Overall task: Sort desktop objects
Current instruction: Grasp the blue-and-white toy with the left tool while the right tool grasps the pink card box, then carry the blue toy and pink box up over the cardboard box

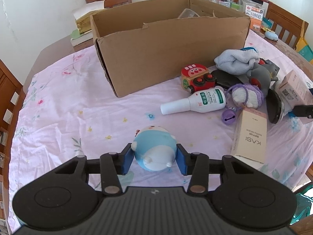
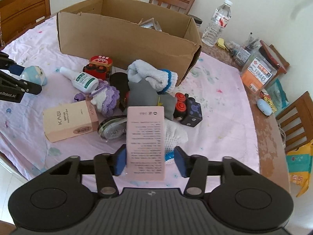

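A round blue-and-white toy figure (image 1: 154,148) lies on the pink cloth, and my left gripper (image 1: 154,157) is shut on it, one blue pad pressing on each flank. In the right wrist view the same toy (image 2: 34,74) shows at the far left. My right gripper (image 2: 150,161) straddles a tall pink printed box (image 2: 145,137) that leans on the pile. Its left pad lies against the box, while a narrow gap shows at the right pad. That box (image 1: 293,88) also appears at the right edge of the left wrist view. The open cardboard box (image 2: 127,39) stands behind.
The pile holds a KASI carton (image 2: 70,121), a white bottle (image 2: 82,80), a red toy train (image 2: 99,66), a purple crocheted toy (image 2: 107,99), a tape dispenser (image 2: 111,129), a grey plush (image 2: 144,94), a towel (image 2: 150,74) and a black cube toy (image 2: 187,111). A water bottle (image 2: 217,23) and jars line the right edge.
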